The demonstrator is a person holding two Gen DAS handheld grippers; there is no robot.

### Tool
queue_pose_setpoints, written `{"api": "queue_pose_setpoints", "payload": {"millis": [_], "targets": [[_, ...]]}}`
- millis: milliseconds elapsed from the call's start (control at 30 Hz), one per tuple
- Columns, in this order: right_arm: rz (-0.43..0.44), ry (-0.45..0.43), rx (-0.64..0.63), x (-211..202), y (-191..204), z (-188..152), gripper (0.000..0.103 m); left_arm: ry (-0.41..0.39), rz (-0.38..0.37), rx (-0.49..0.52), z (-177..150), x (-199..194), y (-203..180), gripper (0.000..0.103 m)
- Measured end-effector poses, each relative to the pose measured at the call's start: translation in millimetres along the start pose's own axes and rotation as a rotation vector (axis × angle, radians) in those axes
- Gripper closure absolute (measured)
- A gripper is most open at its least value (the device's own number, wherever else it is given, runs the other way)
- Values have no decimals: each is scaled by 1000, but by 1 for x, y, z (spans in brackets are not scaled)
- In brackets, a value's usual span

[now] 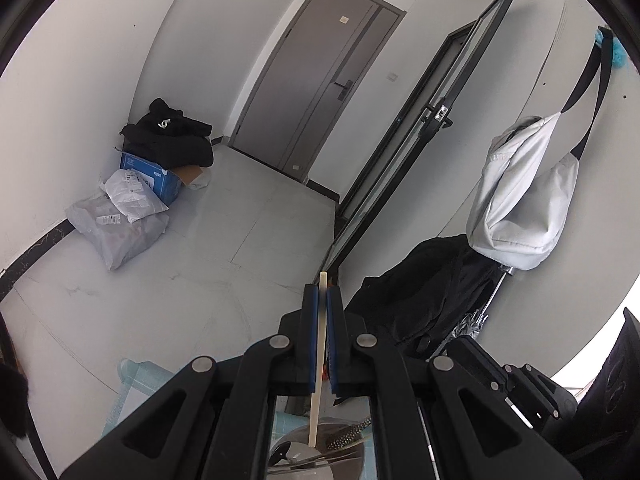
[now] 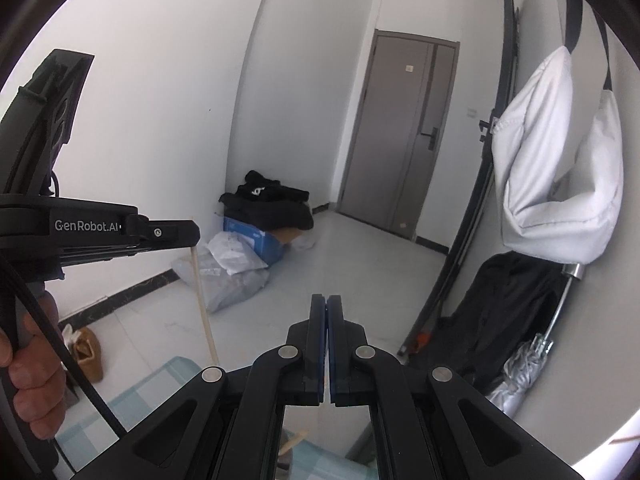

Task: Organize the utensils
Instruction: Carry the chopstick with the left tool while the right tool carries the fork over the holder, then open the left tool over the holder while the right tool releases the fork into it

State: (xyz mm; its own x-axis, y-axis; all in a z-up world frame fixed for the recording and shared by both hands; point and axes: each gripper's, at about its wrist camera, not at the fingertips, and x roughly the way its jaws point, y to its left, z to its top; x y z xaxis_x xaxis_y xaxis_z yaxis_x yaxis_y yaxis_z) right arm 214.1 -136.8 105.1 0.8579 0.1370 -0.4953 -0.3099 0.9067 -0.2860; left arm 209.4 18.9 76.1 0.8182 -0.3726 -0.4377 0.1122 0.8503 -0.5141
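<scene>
One chopstick (image 1: 319,360), pale and thin, is clenched between the blue pads of the left gripper (image 1: 322,292); its top pokes just past the fingertips and its lower end hangs down into a round metal container (image 1: 340,446) near the bottom of the left wrist view, where other utensils, one with a speckled handle (image 1: 349,432), already lie. From the right wrist view the same stick (image 2: 204,308) hangs tilted below the left tool, over a pale checked mat (image 2: 168,384). Right gripper (image 2: 327,300) has its pads pressed together with nothing visible between them, so clenched on air.

Risks, as judgement:
- Grip sits high on a slim stick, so it can pivot or slide out before it is placed.
- Tilt may make the tip catch the container rim and flick out onto the mat or floor.
- Letting go too high could bounce it off the metal, or knock the other utensils.
- Right tool is near, so it could bump the stick.
</scene>
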Motion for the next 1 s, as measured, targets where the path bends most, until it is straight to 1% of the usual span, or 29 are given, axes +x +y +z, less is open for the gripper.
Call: {"api": "queue_pose_setpoints", "payload": {"millis": [67,133,233,300,433,500,567,600,633,667,700,733,800,867,900,933,1000], "targets": [[30,9,12,5,-1,-4,102,9,-7,-3,-3,3,3,102],[37,18,15,11,-1,-7,102,10,-9,21,-5,6,3,102],[50,29,-6,17,4,-13,102,29,-18,53,-10,9,2,102],[61,42,-27,21,9,-19,102,47,-8,71,-14,11,2,102],[91,82,-34,29,11,-28,102,135,-12,81,-17,19,3,101],[105,99,-12,30,10,-31,102,159,-9,73,-16,18,3,101],[125,98,6,27,8,-33,100,154,4,71,-14,14,2,95],[118,98,14,24,7,-33,94,156,7,67,-12,11,2,84],[116,102,25,21,4,-33,86,165,9,65,-12,8,2,69],[123,110,50,18,0,-34,84,168,6,59,-11,4,3,61],[123,121,80,15,-4,-35,82,159,0,48,-10,-1,4,48],[114,131,102,12,-8,-36,82,147,4,45,-10,-7,5,42],[100,137,133,2,-14,-37,82,132,26,52,-11,-18,3,40],[89,125,160,-10,-18,-38,76,125,52,60,-11,-28,2,38],[87,117,173,-16,-19,-38,68,118,66,65,-13,-34,1,37],[84,105,186,-23,-20,-38,64,109,77,71,-13,-38,0,34],[82,86,204,-39,-21,-38,63,89,105,81,-16,-46,-1,27]]}}
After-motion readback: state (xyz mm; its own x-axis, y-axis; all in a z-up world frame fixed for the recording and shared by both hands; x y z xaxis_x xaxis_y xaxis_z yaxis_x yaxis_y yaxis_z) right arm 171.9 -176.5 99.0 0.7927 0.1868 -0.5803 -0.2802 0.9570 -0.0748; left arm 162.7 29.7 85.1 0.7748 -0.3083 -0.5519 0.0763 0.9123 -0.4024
